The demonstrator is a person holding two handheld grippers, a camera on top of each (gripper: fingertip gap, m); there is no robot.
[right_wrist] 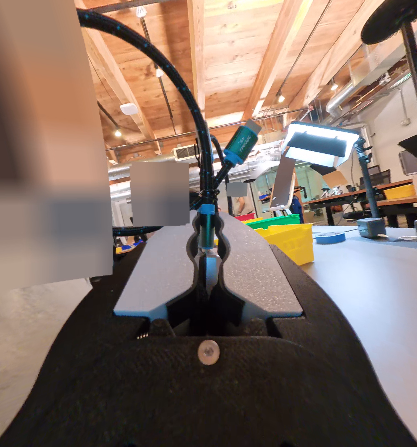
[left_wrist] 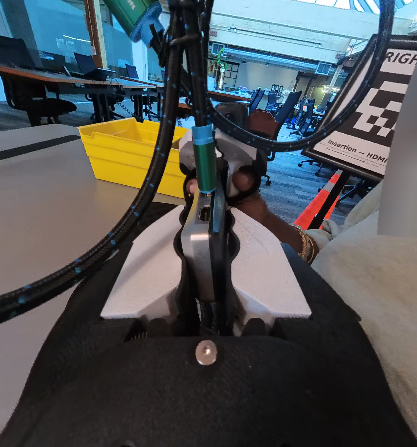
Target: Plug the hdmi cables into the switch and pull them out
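Both grippers clamp: left gripper [left_wrist: 203, 232] on switch [left_wrist: 197, 244], right gripper [right_wrist: 206, 238] on plug [right_wrist: 206, 232]; yellow bin [left_wrist: 120, 154] seemingly empty.

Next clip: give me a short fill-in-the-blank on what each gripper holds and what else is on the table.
1. The left gripper is shut on the grey ____.
2. The right gripper clamps an HDMI plug with a ____ metal shell.
3. A second plug hangs ____, held by neither gripper.
4. The roll of tape on the table is ____.

Missing words: switch; green; free; blue
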